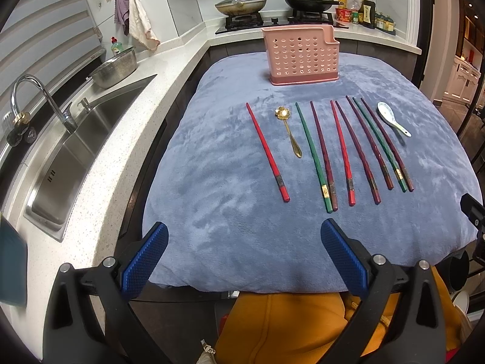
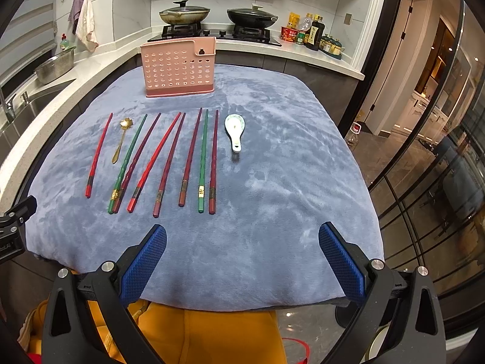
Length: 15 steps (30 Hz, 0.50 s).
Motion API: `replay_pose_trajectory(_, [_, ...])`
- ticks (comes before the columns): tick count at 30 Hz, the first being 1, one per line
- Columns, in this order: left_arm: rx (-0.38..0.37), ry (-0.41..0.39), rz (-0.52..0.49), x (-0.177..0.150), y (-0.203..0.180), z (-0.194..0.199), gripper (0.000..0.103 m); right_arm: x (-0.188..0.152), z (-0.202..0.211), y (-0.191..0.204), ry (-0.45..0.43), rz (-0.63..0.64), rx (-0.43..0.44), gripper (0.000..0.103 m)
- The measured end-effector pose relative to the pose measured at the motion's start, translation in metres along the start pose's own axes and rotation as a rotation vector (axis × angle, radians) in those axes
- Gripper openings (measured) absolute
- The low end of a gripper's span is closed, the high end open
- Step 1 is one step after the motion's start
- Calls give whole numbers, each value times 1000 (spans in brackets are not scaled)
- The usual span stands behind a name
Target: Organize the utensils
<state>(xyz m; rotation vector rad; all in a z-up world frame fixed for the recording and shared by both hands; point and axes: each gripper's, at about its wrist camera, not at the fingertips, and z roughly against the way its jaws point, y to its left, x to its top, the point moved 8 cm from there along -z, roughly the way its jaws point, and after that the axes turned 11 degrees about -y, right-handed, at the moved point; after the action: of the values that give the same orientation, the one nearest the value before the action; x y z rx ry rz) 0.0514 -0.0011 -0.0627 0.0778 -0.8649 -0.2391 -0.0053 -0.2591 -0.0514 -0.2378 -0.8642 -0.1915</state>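
Observation:
A pink perforated utensil holder [image 1: 300, 57] [image 2: 178, 69] stands at the far end of a blue cloth-covered table [image 1: 212, 166] [image 2: 288, 166]. Several red, green and dark purple chopsticks [image 1: 315, 154] [image 2: 159, 157] lie in a row in front of it. A gold spoon [image 1: 289, 132] [image 2: 118, 141] lies among them near the left. A white ceramic spoon [image 1: 391, 118] [image 2: 234, 130] lies at the right end. My left gripper [image 1: 244, 236] and my right gripper [image 2: 242, 238] are both open and empty, above the table's near edge.
A white counter with a steel sink [image 1: 69, 157] and tap [image 1: 42, 100] runs along the left. A colander [image 1: 116, 68] sits beside the sink. Two lidded pans [image 1: 242, 3] [image 2: 251, 15] are on the stove behind. Bottles [image 2: 312, 32] stand at the right rear. Glass doors [image 2: 439, 151] are on the right.

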Motion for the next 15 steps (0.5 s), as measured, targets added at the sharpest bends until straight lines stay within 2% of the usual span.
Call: replay_pose_trajectory(15, [2, 7, 2, 1, 1, -3, 96, 1, 0, 4, -4, -2, 6, 96])
